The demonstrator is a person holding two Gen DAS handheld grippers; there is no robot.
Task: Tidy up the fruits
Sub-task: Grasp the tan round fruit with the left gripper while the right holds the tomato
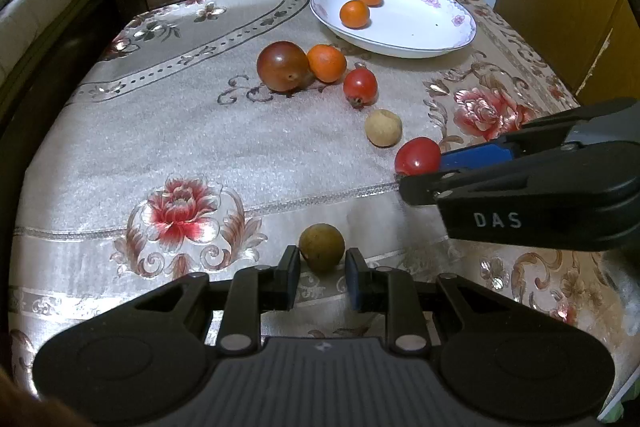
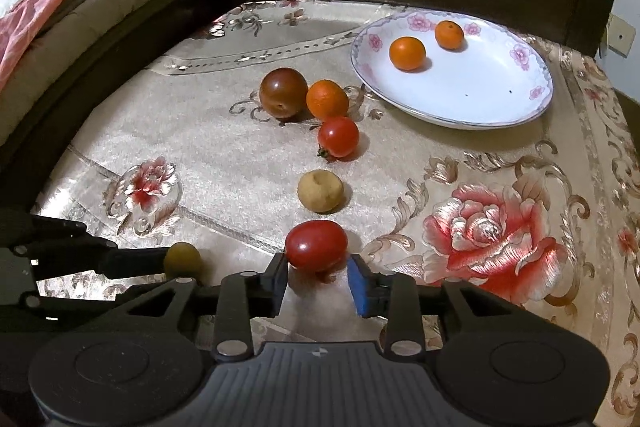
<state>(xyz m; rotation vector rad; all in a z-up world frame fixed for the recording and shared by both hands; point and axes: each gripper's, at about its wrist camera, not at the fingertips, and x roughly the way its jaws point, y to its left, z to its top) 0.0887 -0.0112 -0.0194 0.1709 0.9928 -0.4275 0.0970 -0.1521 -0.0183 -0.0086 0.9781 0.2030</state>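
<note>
Left tool (image 1: 322,271) first: I've got its fingers apart, one on either side of the olive fruit (image 1: 322,247), which sits on the tabletop (image 1: 200,147) right at the fingertips and isn't pinched yet. I'd push a touch deeper so the pads meet its widest part before closing, since a round fruit squeezed at the tip will likely squirt forward. Moving right along the cloth: the dark tomato (image 1: 283,66) touches a mandarin (image 1: 326,63), a small red tomato (image 1: 360,85) lies just beside them, then the tan fruit (image 1: 383,127). My right tool (image 2: 318,281) is also spread wide around the red tomato (image 2: 316,245), with the left finger just touching the skin and the blue pad on the right a little clear. I want to centre it, then close gently, because that skin looks soft and glossy. Far right, the plate (image 1: 420,27) already holds two mandarins, so both picks look bound there; I'd lift straight up to avoid nudging the tan fruit.
</note>
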